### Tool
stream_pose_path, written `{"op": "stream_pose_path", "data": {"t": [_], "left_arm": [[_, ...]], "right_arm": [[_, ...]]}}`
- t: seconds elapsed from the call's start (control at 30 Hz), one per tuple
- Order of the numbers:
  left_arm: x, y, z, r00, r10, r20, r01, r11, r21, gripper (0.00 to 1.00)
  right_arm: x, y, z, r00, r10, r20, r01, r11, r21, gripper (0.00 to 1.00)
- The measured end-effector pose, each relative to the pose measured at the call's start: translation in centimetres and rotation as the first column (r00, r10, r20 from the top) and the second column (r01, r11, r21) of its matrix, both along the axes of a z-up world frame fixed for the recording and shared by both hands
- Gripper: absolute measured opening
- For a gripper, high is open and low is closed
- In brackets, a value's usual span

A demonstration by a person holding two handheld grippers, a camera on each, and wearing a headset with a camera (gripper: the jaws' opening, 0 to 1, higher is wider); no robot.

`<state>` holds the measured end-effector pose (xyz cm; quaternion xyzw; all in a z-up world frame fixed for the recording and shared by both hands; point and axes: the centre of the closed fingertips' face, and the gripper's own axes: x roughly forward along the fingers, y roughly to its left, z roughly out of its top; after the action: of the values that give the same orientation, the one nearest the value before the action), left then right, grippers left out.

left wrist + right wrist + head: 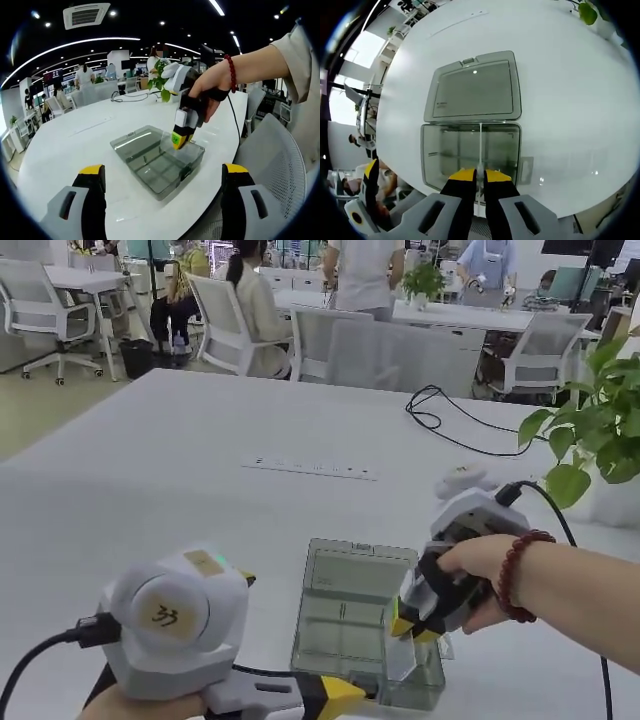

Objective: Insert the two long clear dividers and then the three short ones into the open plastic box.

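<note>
The open clear plastic box lies near the table's front edge, its lid folded flat behind it. My right gripper hangs over the box's right part, shut on a thin clear divider. That divider stands on edge across the middle of the box, from the hinge side to the jaws of the right gripper. A faint clear strip crosses the box the other way. My left gripper is wide open in front of the box, holding nothing, with the right gripper beyond it.
A small clear piece lies on the table against the box's side. A potted plant stands at the right; a black cable and a white object lie further back. Chairs and people are beyond the table.
</note>
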<state>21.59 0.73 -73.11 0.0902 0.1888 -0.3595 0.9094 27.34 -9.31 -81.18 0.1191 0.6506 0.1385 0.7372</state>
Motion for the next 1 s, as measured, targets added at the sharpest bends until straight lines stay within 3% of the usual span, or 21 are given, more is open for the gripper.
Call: {"op": "stream_pose_path", "data": {"t": [0.1,0.23,0.3,0.43,0.73,1.0], "left_arm": [[0.0,0.0,0.0,1.000,0.003,0.000,-0.003,1.000,0.000,0.98],[0.1,0.2,-0.1,1.000,0.011,-0.004,-0.011,1.000,-0.001,0.98],[0.1,0.2,0.0,1.000,0.014,-0.004,-0.014,1.000,0.000,0.98],[0.1,0.2,0.0,1.000,0.019,-0.007,-0.019,1.000,0.002,0.98],[0.2,0.5,-0.3,0.999,0.031,-0.022,-0.031,1.000,-0.003,0.96],[0.2,0.9,-0.4,0.999,0.039,-0.028,-0.039,0.999,0.001,0.96]], "right_arm": [[0.0,0.1,0.0,1.000,0.010,0.005,-0.010,1.000,-0.014,0.07],[0.1,0.2,0.0,0.995,0.093,0.044,-0.089,0.992,-0.093,0.07],[0.2,0.3,0.0,0.989,0.136,0.066,-0.126,0.983,-0.136,0.07],[0.2,0.5,-0.2,0.968,0.232,0.101,-0.204,0.952,-0.229,0.07],[0.3,0.8,-1.3,0.951,0.279,0.131,-0.228,0.923,-0.308,0.07],[0.4,0.7,-1.8,0.964,0.232,0.130,-0.189,0.942,-0.277,0.07]]}}
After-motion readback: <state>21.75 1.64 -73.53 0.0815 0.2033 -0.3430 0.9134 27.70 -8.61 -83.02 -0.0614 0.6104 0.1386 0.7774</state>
